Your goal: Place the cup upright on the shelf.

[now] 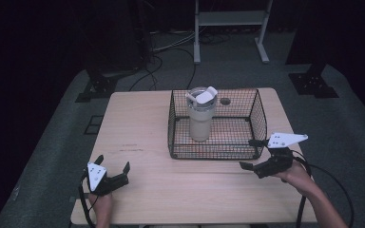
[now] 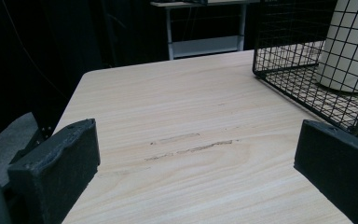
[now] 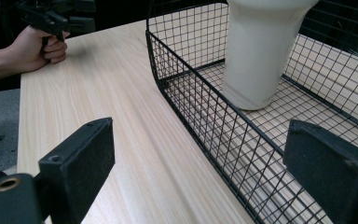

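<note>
Tumbler (image 1: 200,118) stands upright inside the black wire basket (image 1: 259,114), toward its left, far of both hand-held grippers. It looks rigid, smooth-walled and probably slippery, tapering to the base; a grip around the mid body seems safest. The left hand-held gripper (image 1: 112,167) and right hand-held gripper (image 1: 254,153) both gape wide, holding nothing. The high view shows the lid (image 1: 203,96); the right gripper view shows the tumbler's base on the mesh.
</note>
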